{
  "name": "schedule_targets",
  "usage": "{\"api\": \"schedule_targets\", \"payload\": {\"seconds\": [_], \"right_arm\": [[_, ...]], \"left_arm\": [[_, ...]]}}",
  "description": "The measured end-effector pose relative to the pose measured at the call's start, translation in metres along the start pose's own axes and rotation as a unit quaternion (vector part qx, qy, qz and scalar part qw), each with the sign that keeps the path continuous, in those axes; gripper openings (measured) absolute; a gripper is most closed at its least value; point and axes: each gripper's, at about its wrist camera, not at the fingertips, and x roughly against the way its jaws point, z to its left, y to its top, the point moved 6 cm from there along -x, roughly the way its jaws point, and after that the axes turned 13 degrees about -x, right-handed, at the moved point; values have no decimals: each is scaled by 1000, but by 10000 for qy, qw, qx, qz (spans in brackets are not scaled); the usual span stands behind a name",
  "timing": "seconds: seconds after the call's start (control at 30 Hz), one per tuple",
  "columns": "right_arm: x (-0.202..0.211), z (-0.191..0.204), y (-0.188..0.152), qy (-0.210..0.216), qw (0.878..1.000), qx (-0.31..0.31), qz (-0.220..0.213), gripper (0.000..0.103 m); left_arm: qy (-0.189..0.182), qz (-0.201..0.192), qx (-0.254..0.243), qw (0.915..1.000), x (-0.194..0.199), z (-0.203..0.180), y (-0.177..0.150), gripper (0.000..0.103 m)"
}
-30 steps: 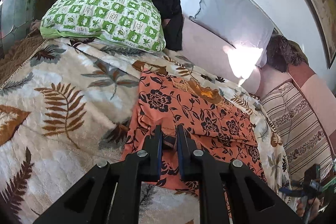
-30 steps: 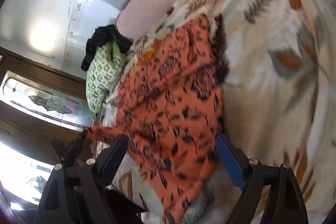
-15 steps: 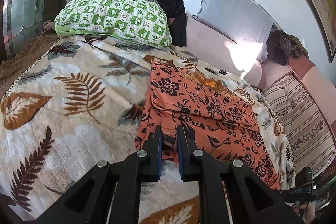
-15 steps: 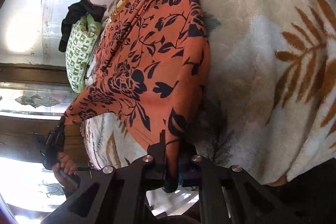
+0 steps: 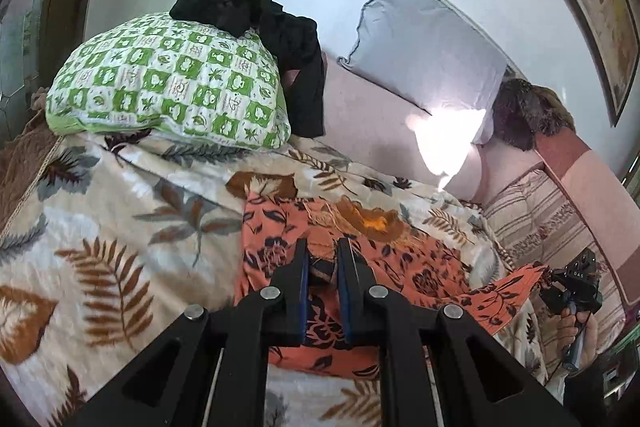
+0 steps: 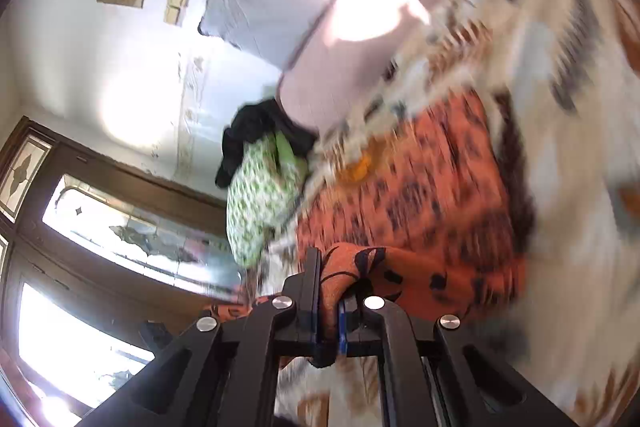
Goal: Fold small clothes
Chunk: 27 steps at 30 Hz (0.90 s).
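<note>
In the left wrist view, the left gripper [image 5: 323,263] at lower centre has its jaws clenched on the orange floral garment [image 5: 420,267], which lies on the leaf-print blanket [image 5: 100,227]. At right, the right gripper [image 5: 560,287] grasps the garment's corner, jaws pinched tight.

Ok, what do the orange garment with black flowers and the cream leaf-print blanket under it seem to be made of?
The orange garment with black flowers looks like thin woven fabric, matte: it drapes limply and creases sharply where the left gripper pinches it. The cream leaf-print blanket seems to be plush fleece: fuzzy pile, soft-edged print. The exact fibres cannot be told.
</note>
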Motion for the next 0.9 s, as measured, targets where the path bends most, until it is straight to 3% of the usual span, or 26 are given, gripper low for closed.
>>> {"api": "schedule_targets", "payload": {"seconds": [0.1,0.13,0.17,0.2,0.23,0.3,0.4,0.47,0.5,0.6,0.77,0.8,0.83,0.87,0.9], "right_arm": [[-60,-16,60,-170,9998,-89,7,10],[-80,-28,76,-298,9995,-33,-12,12],[-95,-44,88,-617,9981,46,32,30],[-108,-66,95,-1242,9922,36,-51,77],[-103,-82,98,-1591,9868,-23,-303,90],[-97,-87,87,-1244,9917,27,-334,90],[-71,-85,64,-1507,9861,524,-468,90],[-63,-93,39,-1671,9842,570,-148,90],[-65,-99,27,-1775,9824,580,73,90],[-73,-120,-9,-2301,9668,948,582,90],[-100,-126,-6,-2598,9570,1202,465,87],[-111,-135,-6,-2731,9545,945,740,76],[-115,-136,-6,-2896,9491,974,759,71],[-117,-131,-7,-2883,9484,1034,820,58],[-118,-122,-11,-2712,9526,961,986,21]], "left_arm": [[492,187,192,9984,-81,37,19,16],[696,433,237,9964,-115,52,16,21],[1007,775,314,9914,-144,67,9,22],[1304,1075,301,9852,-165,79,0,22],[1465,1275,334,9804,-177,88,-10,22],[1390,1236,509,9812,-172,97,-27,22],[1321,1047,282,9853,-134,95,-50,43],[1248,948,190,9875,-106,87,-70,60],[1135,957,210,9887,-98,83,-78,63],[746,1249,106,9893,-98,61,-110,64],[794,1711,99,9820,-141,47,-131,64],[920,1809,36,9792,-149,45,-132,62],[997,1807,-131,9784,-152,41,-129,39],[778,1880,-152,9790,-156,34,-127,15],[795,1975,-75,9770,-156,32,-124,15]]}}
